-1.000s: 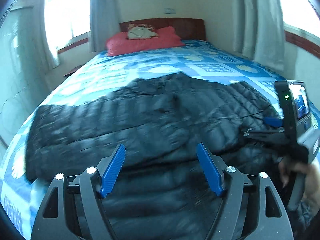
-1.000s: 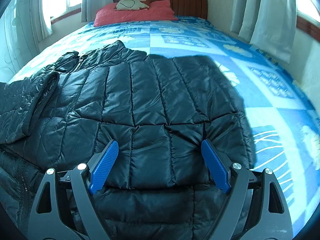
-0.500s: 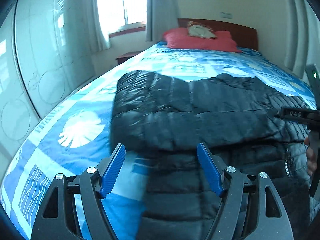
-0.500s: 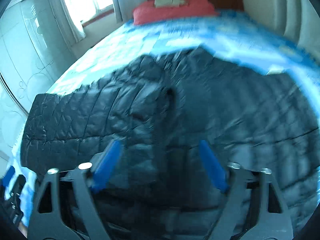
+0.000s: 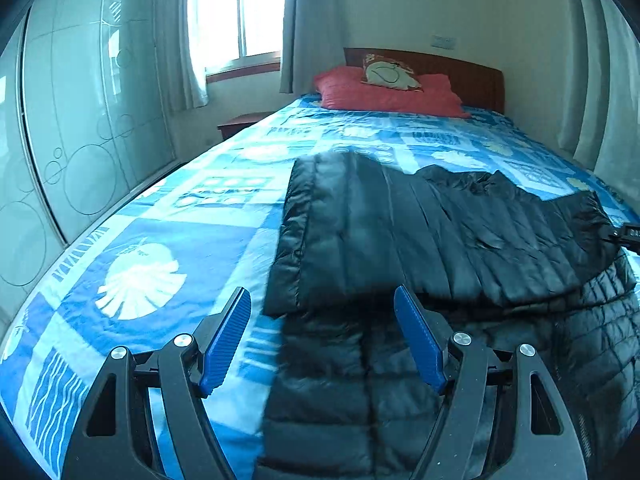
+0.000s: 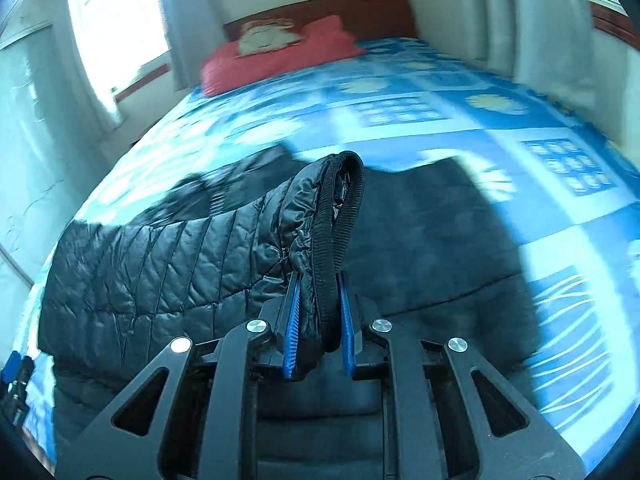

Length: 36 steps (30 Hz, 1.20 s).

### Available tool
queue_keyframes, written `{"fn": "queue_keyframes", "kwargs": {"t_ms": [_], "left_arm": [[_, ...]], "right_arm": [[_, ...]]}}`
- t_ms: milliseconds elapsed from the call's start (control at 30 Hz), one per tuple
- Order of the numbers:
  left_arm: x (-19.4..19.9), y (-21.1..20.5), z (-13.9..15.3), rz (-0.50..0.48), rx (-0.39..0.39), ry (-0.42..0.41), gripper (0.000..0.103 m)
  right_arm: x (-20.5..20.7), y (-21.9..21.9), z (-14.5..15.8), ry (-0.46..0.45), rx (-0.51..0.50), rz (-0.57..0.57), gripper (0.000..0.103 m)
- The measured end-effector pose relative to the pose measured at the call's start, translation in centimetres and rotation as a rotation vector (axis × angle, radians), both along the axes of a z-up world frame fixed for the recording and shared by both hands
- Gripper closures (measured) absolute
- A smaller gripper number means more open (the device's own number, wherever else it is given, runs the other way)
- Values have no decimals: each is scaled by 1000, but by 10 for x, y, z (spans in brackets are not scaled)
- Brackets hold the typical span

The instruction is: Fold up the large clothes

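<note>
A black quilted puffer jacket lies across the blue patterned bed cover, with a sleeve folded over its body. My left gripper hovers open above the jacket's left edge, nothing between its blue pads. My right gripper has its jaws closing on the ribbed sleeve cuff; the pads press the fabric and the cuff stands up, lifted off the jacket. The right gripper's tip shows at the right edge of the left wrist view.
Red pillows and a wooden headboard are at the far end of the bed. A glass-fronted wardrobe stands along the left, with a nightstand beside it. Curtains hang on the right.
My right gripper went from wide open over the jacket body to clamped on the sleeve cuff, which is raised. My left gripper slid left to the jacket's edge and stayed open.
</note>
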<state>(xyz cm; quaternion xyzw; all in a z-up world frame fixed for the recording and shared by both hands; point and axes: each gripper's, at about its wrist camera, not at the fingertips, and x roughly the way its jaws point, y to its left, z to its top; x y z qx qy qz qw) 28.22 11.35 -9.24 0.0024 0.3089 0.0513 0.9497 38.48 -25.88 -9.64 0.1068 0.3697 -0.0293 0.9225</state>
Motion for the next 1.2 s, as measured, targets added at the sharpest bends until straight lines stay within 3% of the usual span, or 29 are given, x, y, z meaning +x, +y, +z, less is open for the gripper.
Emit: {"fn": "queue_keyframes", "kwargs": {"t_ms": [133,333,467,567,700,800,867,900,1033,1133,1200], "left_arm": [[21,-10,1,-23,-9,-1,30],[63,-3,-8,13,-56,49,30],[93,7,-32,96,17,151,30],[105,12,-50,103,3,230,29],[109,5,-60,95,57,263,28],[102,5,-50,86,58,241,28],[89,9,-38,71,69,213,28],[83,11,-33,67,72,199,28],[66,18,-4,72,63,99,28],[69,10,16,37,-10,28,28],[80,0,17,2,-23,26,28]], "right_arm": [[3,-37,-12,39,-23,-48,86],[3,-52,-43,99,-64,-47,85],[2,-52,-50,97,-106,-43,84],[5,-53,-53,97,-110,-38,83],[4,-52,-53,94,-123,-37,82],[0,-48,-46,86,-112,-32,75],[-6,-47,-39,67,-89,-19,51],[-12,-44,-32,40,-86,-21,46],[-22,-27,-6,-45,-95,-4,44],[-9,-9,-4,-37,-70,41,44],[2,3,-10,-19,-75,61,44]]}}
